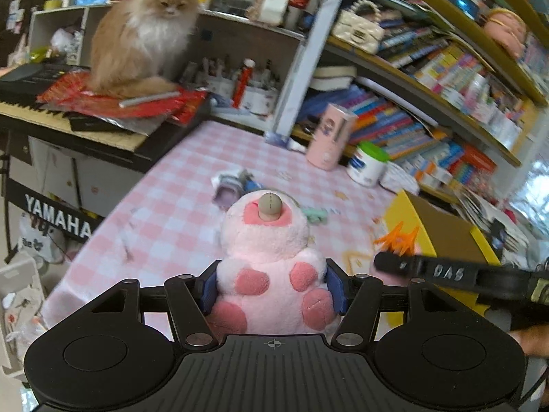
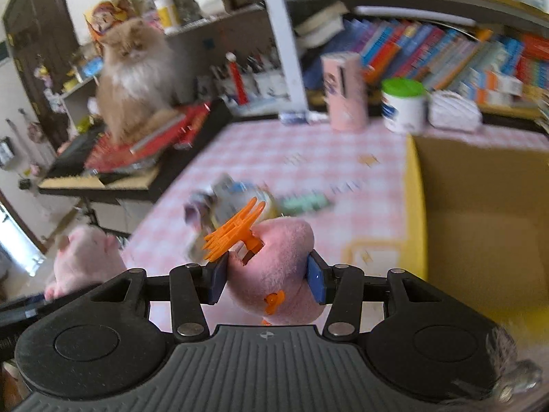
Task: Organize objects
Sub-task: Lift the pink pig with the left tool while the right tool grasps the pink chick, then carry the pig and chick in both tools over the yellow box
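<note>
White block letters spelling "YAMAHA" [image 1: 57, 219] run along the black stand of the keyboard [image 1: 41, 103] at the left edge of the table, and "DAS" [image 1: 448, 272] is written in pale letters on the black arm of the right gripper where it crosses the left wrist view; the print on the other containers is too blurred to read. The left gripper [image 1: 271, 288] has its blue pads [image 1: 208, 292] pressed into the sides of a pink plush toy with darker pink spots [image 1: 271, 261], clamped on it above the near part of the pink checked tablecloth [image 1: 171, 178]; the toy's tan snout points away from the camera. The right gripper [image 2: 267, 278] is closed the same way around a second pink plush with orange feet [image 2: 274, 274], and an orange hair claw [image 2: 233, 230] sits on that plush just beside the left pad. Behind the toys, near the middle of the table, lies a blurred heap of small packets [image 1: 233, 185] and a mint-green item [image 1: 315, 214]. A fluffy ginger cat [image 1: 144, 31] sits on red wrapping atop the keyboard. Toward the far right edge of the table stand a pink cylindrical tin [image 1: 331, 137] and a white jar with a green lid [image 1: 369, 163], both against the crowded bookshelf [image 1: 429, 79]. An open cardboard box with a yellow outer face [image 2: 480, 213] occupies the table's right side, close to the right gripper's plush.
</note>
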Available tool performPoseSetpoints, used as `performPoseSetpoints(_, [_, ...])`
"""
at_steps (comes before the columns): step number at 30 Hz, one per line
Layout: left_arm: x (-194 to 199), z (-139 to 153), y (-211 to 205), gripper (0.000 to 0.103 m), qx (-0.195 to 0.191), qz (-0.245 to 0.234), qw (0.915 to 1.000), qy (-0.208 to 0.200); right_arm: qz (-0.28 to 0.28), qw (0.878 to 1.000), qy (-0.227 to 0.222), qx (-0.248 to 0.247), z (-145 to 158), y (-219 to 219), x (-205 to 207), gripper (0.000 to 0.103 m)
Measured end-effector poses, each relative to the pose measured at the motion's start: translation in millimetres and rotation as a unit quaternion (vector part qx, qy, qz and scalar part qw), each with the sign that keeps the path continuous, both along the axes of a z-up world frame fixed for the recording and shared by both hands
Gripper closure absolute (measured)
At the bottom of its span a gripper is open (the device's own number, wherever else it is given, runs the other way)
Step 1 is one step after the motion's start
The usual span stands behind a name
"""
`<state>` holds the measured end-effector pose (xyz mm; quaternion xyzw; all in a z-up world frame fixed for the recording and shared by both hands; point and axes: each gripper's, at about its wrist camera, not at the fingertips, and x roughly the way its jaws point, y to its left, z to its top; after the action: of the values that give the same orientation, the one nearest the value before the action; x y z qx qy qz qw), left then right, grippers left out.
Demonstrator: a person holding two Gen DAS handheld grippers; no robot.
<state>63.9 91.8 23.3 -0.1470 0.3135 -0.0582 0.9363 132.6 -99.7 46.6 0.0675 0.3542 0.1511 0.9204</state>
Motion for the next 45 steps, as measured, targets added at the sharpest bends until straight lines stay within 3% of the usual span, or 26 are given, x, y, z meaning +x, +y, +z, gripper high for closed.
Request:
performPoseSetpoints(10, [-45.7, -9.2, -22.6, 0.043, -0.007, -0.093, 0.9954, 0.022, -0.058, 0.998, 0.022, -0.029, -15.8, -15.3, -102.0, 0.058])
performPoseSetpoints(19, [-72.0, -13.6, -59.4, 0.043, 0.002, -0.194, 0.9808, 0.025, -0.162, 0.986, 0.042, -0.025, -27.5, -52.5, -173.2, 0.058])
performPoseSetpoints(29, [-81.7, -6.3, -80.7, 0.043, 0.008, -0.236, 0.9715, 0.01, -0.212, 0.976, 0.046, -0.021, -24.1, -70.2, -204.0, 0.058])
performPoseSetpoints(38, [-82.6, -6.2, -118.2, 0.043, 0.017, -0.301, 0.9535, 0.006, -0.263, 0.963, 0.05, -0.02, -24.0, -98.2, -223.0, 0.058])
performPoseSetpoints(45, [-80.5, -5.4, -129.4, 0.043, 0.02, -0.312, 0.9499, 0.003, -0.283, 0.958, 0.052, -0.014, -25.4, -111.8, -228.5, 0.058])
